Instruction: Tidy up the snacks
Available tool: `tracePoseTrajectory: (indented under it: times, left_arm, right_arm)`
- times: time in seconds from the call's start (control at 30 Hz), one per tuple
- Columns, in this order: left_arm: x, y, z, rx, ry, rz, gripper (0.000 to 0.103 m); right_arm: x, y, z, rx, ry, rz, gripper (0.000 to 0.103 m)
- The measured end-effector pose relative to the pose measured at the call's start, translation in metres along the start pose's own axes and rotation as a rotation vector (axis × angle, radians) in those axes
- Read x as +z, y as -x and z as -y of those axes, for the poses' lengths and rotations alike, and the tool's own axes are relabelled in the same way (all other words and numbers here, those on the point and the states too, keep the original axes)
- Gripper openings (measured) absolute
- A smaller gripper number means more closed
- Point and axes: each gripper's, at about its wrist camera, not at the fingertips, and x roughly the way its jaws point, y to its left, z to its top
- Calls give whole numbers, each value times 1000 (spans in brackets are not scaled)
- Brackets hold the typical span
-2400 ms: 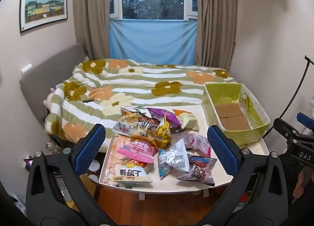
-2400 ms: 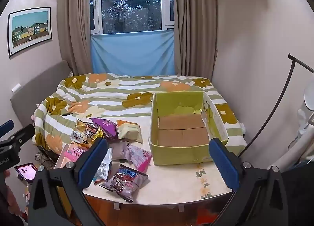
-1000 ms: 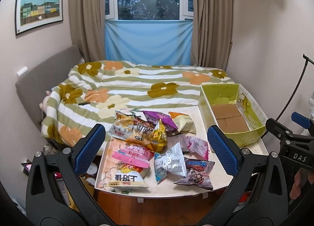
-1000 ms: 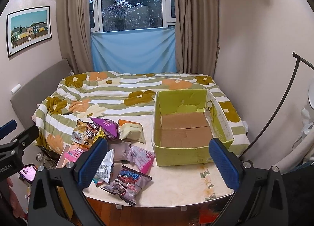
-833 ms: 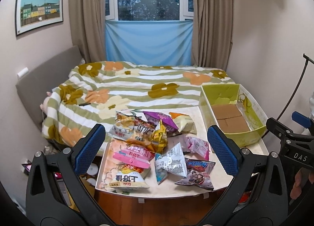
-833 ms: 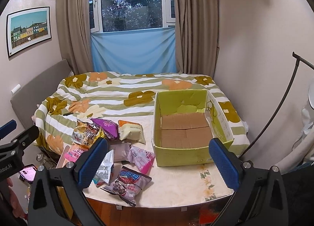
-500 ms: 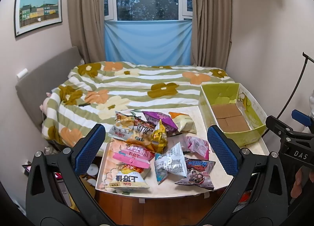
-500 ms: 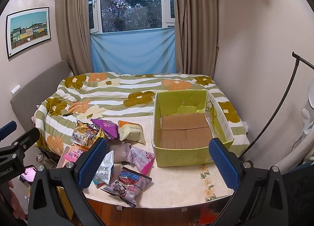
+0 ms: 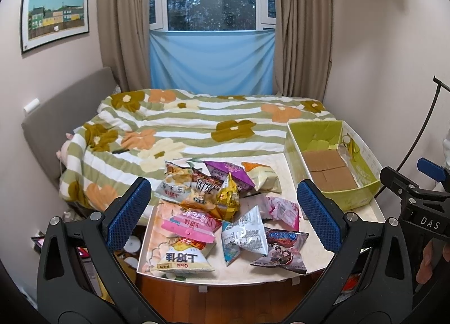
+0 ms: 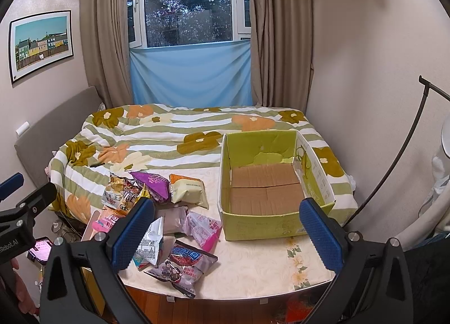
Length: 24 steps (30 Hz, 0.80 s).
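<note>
Several snack packets lie in a heap (image 9: 213, 205) on the left half of a small white table (image 10: 261, 267). Among them are a purple bag (image 10: 152, 183), a pink packet (image 10: 204, 228) and a dark cartoon-printed bag (image 9: 281, 248). A green cardboard box (image 10: 267, 228) with a bare brown floor stands on the table's right side. My left gripper (image 9: 222, 211) hangs open above the near edge, over the heap. My right gripper (image 10: 225, 228) is open too, held in front of the box and the heap's right edge. Neither holds anything.
A bed with a green-striped flowered quilt (image 9: 197, 127) lies behind the table, under a window with a blue cloth. A grey headboard (image 9: 62, 121) stands at left. A black stand pole (image 10: 393, 155) leans at right. Wooden floor (image 9: 225, 304) shows below the table.
Both grippers have held nearly still, drifting only slightly. Nothing on the table has moved.
</note>
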Motion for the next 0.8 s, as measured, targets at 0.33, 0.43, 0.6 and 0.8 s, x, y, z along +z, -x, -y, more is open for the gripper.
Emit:
tracePoseTrajectory:
  times: [0.33, 0.43, 0.6, 0.8]
  left_arm:
    - [4, 0, 2, -2, -1, 14, 103]
    - [4, 0, 2, -1, -1, 12, 103]
    - [5, 3, 1, -6, 0, 18, 103]
    - [1, -1, -5, -30, -2, -30, 103]
  right_arm:
    - [6, 2, -1, -2, -3, 7, 103]
    - [8, 2, -1, -4, -2, 13, 103]
    - [7, 6, 0, -5, -13, 22, 103]
    - [3, 7, 1, 2, -24, 5, 103]
